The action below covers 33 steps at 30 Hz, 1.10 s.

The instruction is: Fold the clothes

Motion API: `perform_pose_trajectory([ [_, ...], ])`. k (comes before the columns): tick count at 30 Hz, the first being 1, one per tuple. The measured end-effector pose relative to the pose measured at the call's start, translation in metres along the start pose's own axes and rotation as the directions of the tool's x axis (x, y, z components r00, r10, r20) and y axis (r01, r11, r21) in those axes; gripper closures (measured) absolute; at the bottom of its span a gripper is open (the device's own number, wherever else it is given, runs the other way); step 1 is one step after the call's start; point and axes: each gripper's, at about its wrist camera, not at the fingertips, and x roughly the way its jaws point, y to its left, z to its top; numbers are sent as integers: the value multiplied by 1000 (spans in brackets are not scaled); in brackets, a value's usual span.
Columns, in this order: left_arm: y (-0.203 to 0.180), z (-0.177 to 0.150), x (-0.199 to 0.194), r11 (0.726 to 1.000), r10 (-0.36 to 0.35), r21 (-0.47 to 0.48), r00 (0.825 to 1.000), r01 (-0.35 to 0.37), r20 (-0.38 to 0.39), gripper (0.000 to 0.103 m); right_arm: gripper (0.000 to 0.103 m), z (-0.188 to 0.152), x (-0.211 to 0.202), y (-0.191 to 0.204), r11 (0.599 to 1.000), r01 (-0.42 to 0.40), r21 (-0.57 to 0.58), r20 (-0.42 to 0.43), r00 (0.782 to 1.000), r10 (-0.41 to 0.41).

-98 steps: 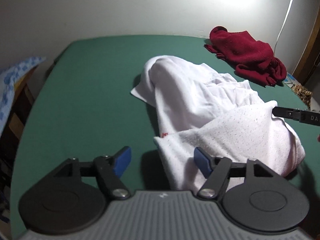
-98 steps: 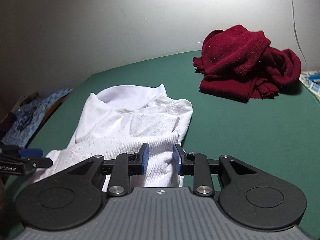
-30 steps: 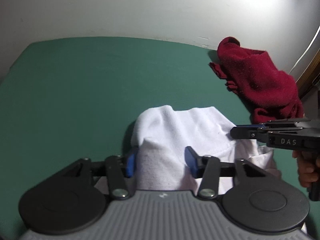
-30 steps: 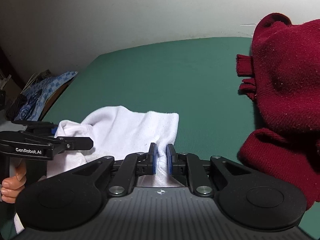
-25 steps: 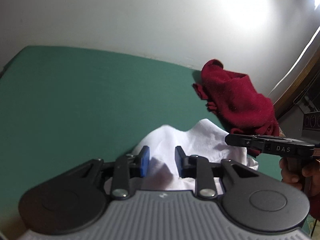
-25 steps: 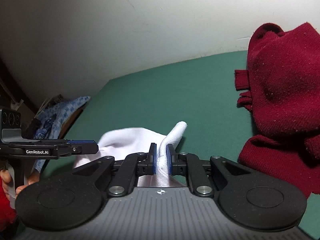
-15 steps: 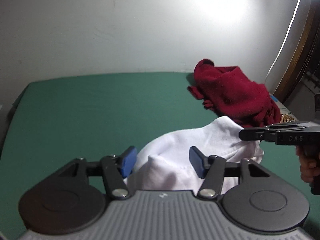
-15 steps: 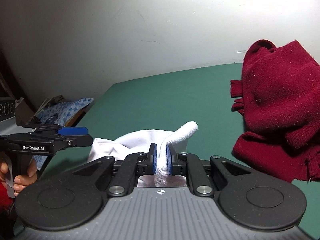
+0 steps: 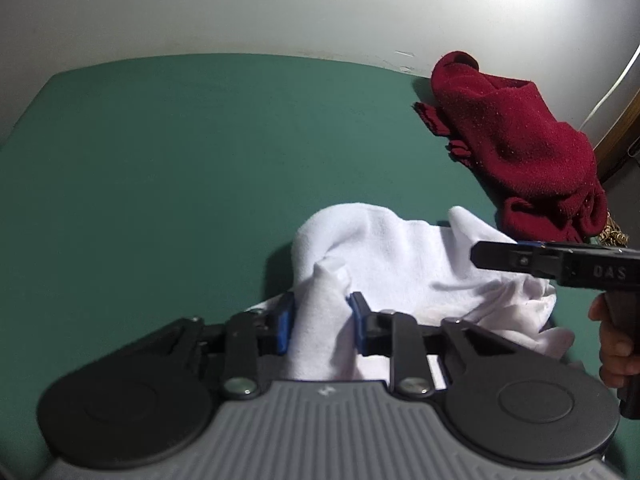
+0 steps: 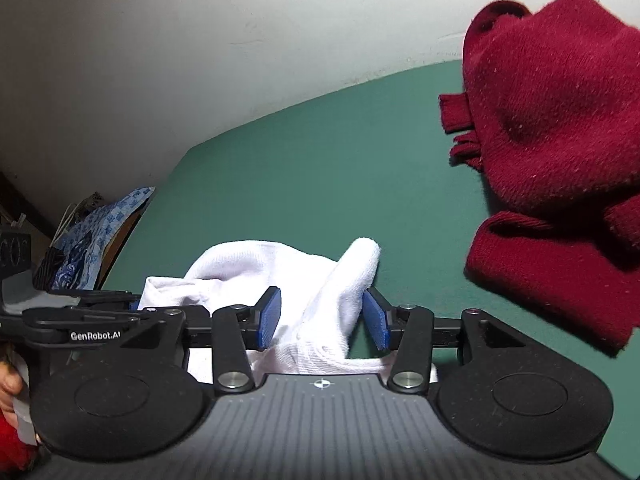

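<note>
Grippers on white garment (image 9: 400,264), green table (image 9: 180,152).
Left gripper (image 9: 320,322) closing, pads touching a fold; right gripper (image 10: 322,316) opening, fold loose between. Red sweater (image 9: 516,144) at 2 o'clock.

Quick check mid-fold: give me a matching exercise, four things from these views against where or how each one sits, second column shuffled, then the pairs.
Things:
1. white garment
2. red sweater
3. blue patterned cloth
4. green tabletop

Places or states:
A. heaped near the wall, on the far right of the table
B. off the table's left edge
C. bunched between both claws
D. bare and flat across the middle

Pairs: 1-C, 2-A, 3-B, 4-D
</note>
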Motion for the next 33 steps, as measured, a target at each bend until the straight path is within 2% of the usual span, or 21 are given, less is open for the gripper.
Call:
perform_pose_trajectory([
  [1,2,0,-3,1000,3,3,1000,-3,8,89,64,2,6,0,1000,-11,18,-9,1000,11],
  [2,4,-1,-6,1000,5,4,1000,-5,16,90,82,3,9,1,1000,-17,23,-11,1000,17],
  [3,8,-1,-12,1000,-3,-4,999,3,32,91,87,5,9,3,1000,-17,20,-8,1000,17],
  [5,15,0,-29,999,-28,-25,997,29,71,92,88,8,1,9,999,-45,8,27,999,45],
  [7,19,-1,-51,998,-59,-24,991,63,120,92,88,9,-17,14,994,-107,12,69,992,106],
  [10,20,-9,-88,993,-115,-1,978,117,176,92,89,6,-56,23,971,-237,-19,123,963,238],
  [12,20,-17,-110,990,-140,17,970,139,198,92,89,-3,-86,35,952,-291,-93,130,945,301],
  [14,18,-33,-135,984,-178,40,957,173,227,92,96,-18,-116,45,928,-342,-145,131,923,361],
  [15,17,-43,-148,980,-199,54,950,192,241,92,96,-26,-130,49,918,-360,-165,128,915,382],
  [16,16,-54,-160,976,-216,77,945,203,247,91,96,-35,-142,52,914,-360,-186,119,915,385],
  [18,12,-77,-175,969,-244,105,941,225,236,91,96,-58,-164,60,911,-338,-237,94,925,367],
  [22,2,-129,-184,955,-278,148,950,257,141,91,97,-111,-179,69,919,-270,-287,-21,961,275],
  [26,-18,-183,-171,946,-211,252,978,204,-1,91,100,-169,-173,77,909,-182,-375,-147,980,136],
  [28,-27,-206,-168,928,-162,331,985,170,-54,91,100,-196,-167,82,884,-126,-451,-190,981,42],
  [29,-30,-211,-172,918,-144,366,988,153,-52,90,100,-206,-165,85,868,-102,-486,-201,980,2],
  [31,-33,-219,-185,902,-123,415,992,122,-25,74,97,-210,-171,89,861,-61,-505,-165,986,-27],
  [33,-27,-214,-199,911,-122,400,992,97,38,46,93,-199,-185,89,894,-30,-447,-71,997,-2],
])
